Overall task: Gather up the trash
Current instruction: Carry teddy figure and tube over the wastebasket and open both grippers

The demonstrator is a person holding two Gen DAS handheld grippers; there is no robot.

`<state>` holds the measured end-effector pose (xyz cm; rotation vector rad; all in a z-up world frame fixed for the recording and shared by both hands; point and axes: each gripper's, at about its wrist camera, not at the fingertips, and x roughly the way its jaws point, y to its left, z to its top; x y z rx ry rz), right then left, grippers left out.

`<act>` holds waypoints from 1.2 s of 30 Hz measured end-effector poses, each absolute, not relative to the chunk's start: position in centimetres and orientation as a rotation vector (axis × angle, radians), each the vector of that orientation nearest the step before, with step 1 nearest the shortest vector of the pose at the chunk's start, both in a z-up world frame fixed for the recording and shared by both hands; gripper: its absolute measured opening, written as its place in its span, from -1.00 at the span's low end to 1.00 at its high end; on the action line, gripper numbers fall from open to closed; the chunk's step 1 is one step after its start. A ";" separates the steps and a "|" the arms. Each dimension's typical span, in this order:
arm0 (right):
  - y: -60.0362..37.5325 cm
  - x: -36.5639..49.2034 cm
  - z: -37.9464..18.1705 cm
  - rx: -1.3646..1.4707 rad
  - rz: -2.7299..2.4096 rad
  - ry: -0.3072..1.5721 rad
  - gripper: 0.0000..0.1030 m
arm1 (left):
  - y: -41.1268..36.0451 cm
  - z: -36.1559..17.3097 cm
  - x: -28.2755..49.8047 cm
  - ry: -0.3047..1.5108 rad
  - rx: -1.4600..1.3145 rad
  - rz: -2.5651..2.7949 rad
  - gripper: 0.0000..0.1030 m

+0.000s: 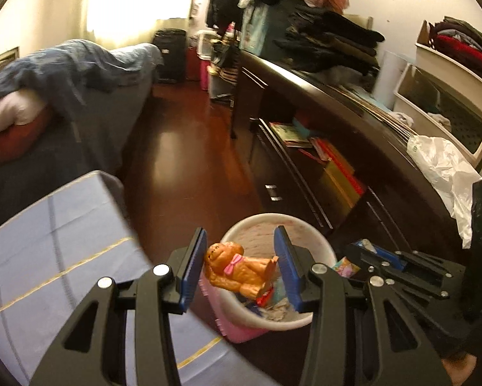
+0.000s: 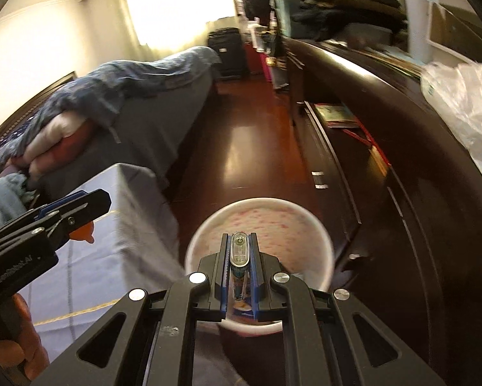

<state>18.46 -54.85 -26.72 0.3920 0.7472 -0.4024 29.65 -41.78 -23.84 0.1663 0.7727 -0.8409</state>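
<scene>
Cluttered bedroom, dark red floor point(image 1: 189, 148). Landmark: white bin point(image 2: 324, 241) on that floor, beside the dark bench point(image 1: 337, 96). Above its mouth, left tongs point(image 1: 241, 267) clamped on an orange toy dog point(image 1: 241, 270); right tongs point(image 2: 239, 257) pinched tight on a small lighter point(image 2: 239, 251). Best centred over the bin, lowered, then released one at a time.

Ahead of your grippers runs a glossy reddish wooden floor point(image 1: 189, 148); left, a grey-blue bed point(image 1: 89, 103) (rumpled quilt); right, a long dark wooden dresser point(image 1: 353, 122).
</scene>
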 end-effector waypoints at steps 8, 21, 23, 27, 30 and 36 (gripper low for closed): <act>-57.8 19.3 -29.5 0.421 -0.456 0.775 -0.79 | -47.2 -27.0 30.7 0.850 0.180 -0.913 -0.14; -59.5 20.8 -32.8 0.469 -0.479 0.811 -0.32 | -49.6 -29.8 33.4 0.925 0.093 -0.913 0.49; -59.4 20.8 -33.0 0.468 -0.478 0.816 -0.26 | -49.6 -30.1 33.6 0.931 0.086 -0.910 0.52; -59.0 20.8 -33.4 0.461 -0.480 0.826 -0.17 | -49.5 -30.5 33.8 0.938 0.095 -0.896 0.55; -58.8 20.7 -33.3 0.461 -0.482 0.830 -0.09 | -49.1 -30.5 33.7 0.941 0.096 -0.892 0.55; -58.2 20.1 -32.1 0.454 -0.496 0.816 0.20 | -47.5 -28.5 33.3 0.897 0.108 -0.854 0.65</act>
